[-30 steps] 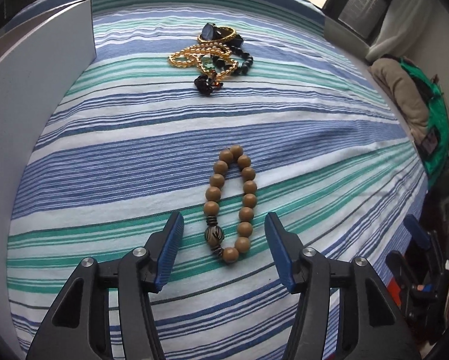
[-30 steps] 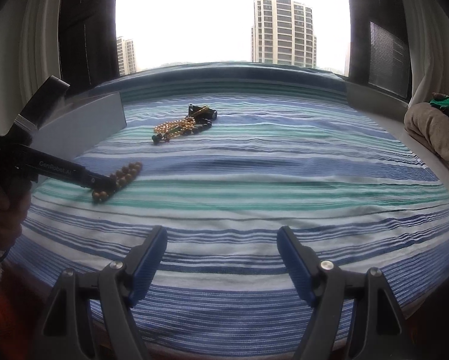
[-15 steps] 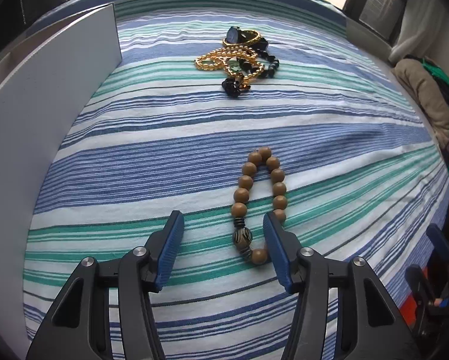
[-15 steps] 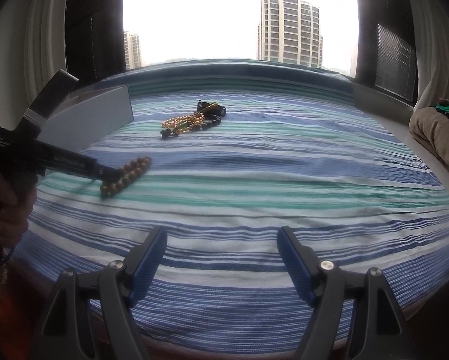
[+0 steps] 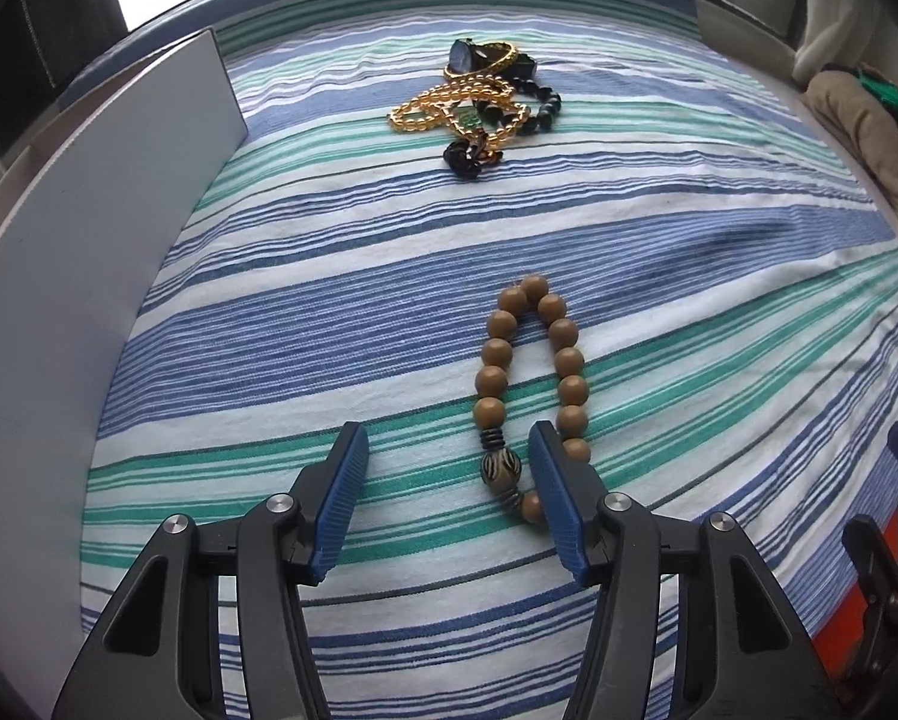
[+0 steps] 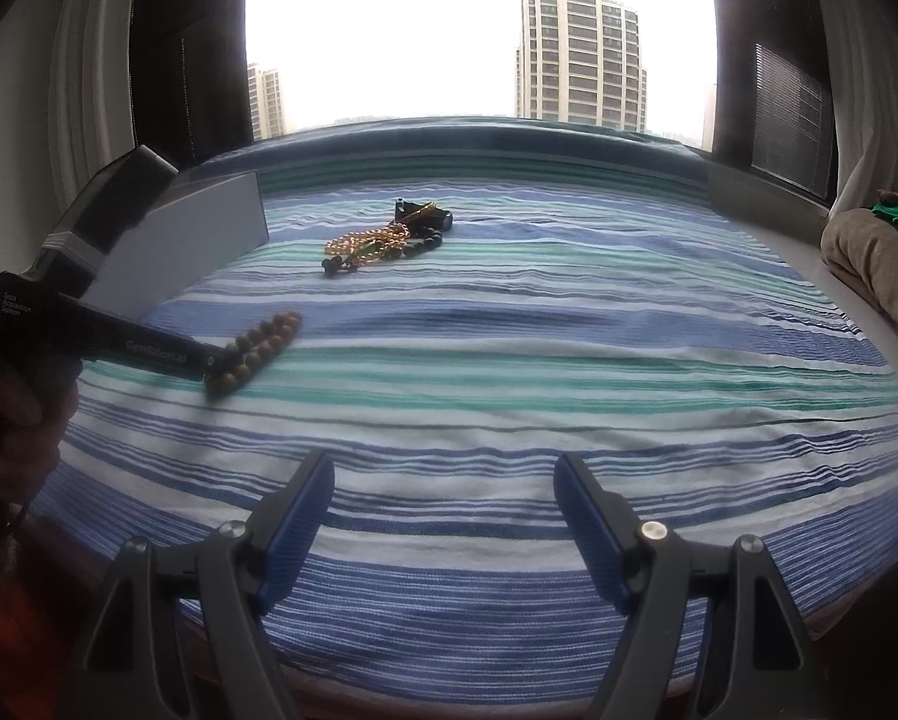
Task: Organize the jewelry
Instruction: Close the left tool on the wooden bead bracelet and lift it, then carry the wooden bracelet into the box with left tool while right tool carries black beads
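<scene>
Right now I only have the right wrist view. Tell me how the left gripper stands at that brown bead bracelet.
Observer: The left gripper is open, and the bracelet lies flat on the bedspread, ungripped.
Operator: Give me its place against the jaws.
Observer: Only the near end is between them. The striped bead lies just inside one finger, which hides part of the other strand.
Operator: Describe the far pile.
Observer: The pile has a dark-faced watch at its far edge.
</scene>
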A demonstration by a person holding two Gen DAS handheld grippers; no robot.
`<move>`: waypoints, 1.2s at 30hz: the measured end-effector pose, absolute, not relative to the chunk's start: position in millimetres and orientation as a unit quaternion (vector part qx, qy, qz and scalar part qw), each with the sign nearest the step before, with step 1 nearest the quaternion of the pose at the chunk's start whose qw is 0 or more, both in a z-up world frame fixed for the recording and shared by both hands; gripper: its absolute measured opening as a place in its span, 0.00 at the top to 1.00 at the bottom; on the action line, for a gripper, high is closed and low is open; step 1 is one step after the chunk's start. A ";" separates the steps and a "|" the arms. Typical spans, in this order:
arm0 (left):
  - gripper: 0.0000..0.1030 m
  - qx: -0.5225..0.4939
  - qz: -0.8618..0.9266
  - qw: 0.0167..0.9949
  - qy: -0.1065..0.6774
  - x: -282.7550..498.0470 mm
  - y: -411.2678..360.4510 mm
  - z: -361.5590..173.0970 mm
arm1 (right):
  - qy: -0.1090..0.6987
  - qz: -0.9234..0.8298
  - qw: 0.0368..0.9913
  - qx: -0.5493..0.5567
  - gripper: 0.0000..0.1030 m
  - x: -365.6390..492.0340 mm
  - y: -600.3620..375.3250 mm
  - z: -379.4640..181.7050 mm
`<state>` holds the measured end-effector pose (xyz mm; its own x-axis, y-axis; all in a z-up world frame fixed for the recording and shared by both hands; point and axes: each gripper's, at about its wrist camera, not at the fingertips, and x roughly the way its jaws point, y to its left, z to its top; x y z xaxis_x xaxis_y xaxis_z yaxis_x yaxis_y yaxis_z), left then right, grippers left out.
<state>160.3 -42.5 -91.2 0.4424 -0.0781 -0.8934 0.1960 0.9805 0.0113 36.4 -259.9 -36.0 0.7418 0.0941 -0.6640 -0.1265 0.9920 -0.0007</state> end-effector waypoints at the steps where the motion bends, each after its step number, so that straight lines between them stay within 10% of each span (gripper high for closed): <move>1: 0.45 0.057 -0.082 0.847 0.521 159.9 -42.8 -91.0 | 0.356 0.059 0.932 -0.022 0.25 36.5 -260.1 -36.5; 9: 0.88 0.070 -0.110 0.845 0.519 154.9 -58.1 -87.8 | 0.356 0.058 0.932 -0.023 0.25 35.1 -259.0 -36.2; 36: 0.89 -0.191 -0.162 0.859 0.447 128.2 43.1 -2.2 | 0.374 0.100 0.921 -0.047 0.25 55.5 -239.6 -23.2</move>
